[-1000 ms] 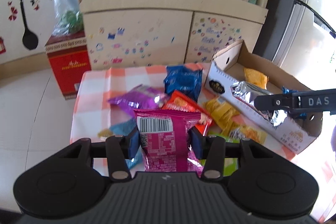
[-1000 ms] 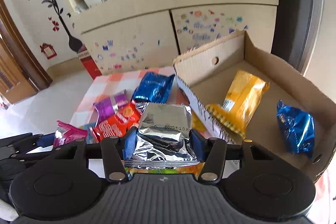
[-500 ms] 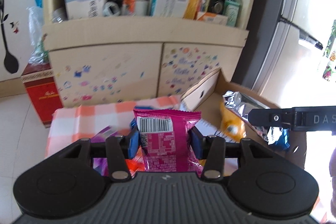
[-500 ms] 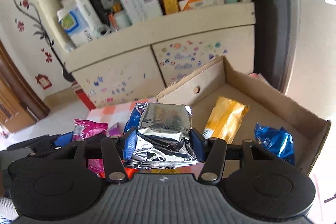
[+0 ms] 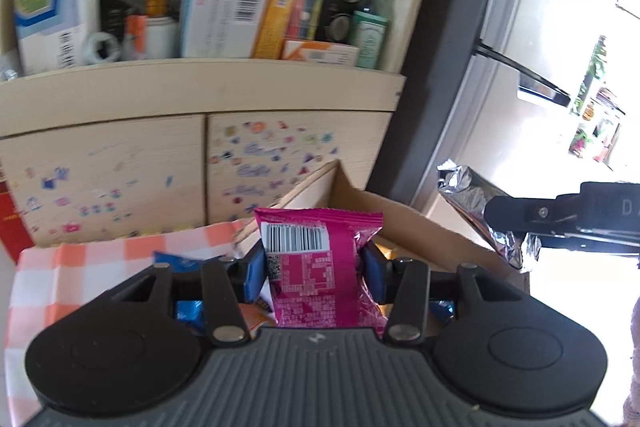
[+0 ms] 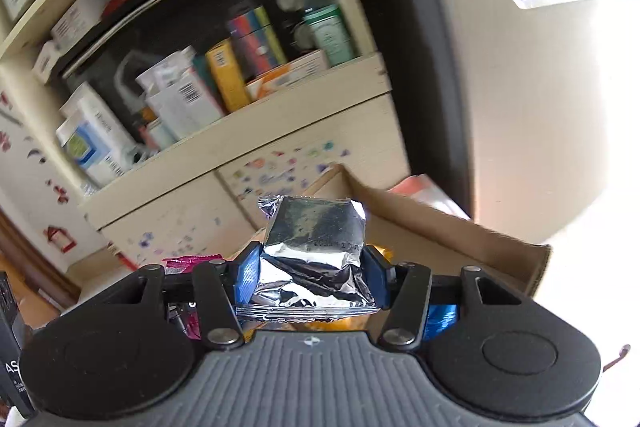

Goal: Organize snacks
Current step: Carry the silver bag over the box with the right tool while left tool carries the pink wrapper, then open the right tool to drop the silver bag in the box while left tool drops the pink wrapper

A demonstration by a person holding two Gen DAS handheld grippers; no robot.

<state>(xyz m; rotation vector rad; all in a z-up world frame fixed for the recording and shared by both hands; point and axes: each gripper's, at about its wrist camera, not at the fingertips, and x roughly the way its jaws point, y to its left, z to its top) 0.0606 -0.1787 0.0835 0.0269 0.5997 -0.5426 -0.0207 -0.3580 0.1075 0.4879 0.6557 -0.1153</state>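
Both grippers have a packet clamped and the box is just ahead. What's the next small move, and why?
Probably carry the right gripper forward over the cardboard box before letting go. Its silver packet is held above the box's near edge, with the open box interior just beyond. The left gripper, holding the pink packet, can follow.

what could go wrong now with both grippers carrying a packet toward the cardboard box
1. The two grippers are close: the silver packet in the right gripper hangs just beside the left gripper, so they could bump over the cardboard box.
2. The pink packet is pinched only at its sides; the slick wrapper might slip out early.
3. A release short of the box wall could land a packet back on the checked cloth.
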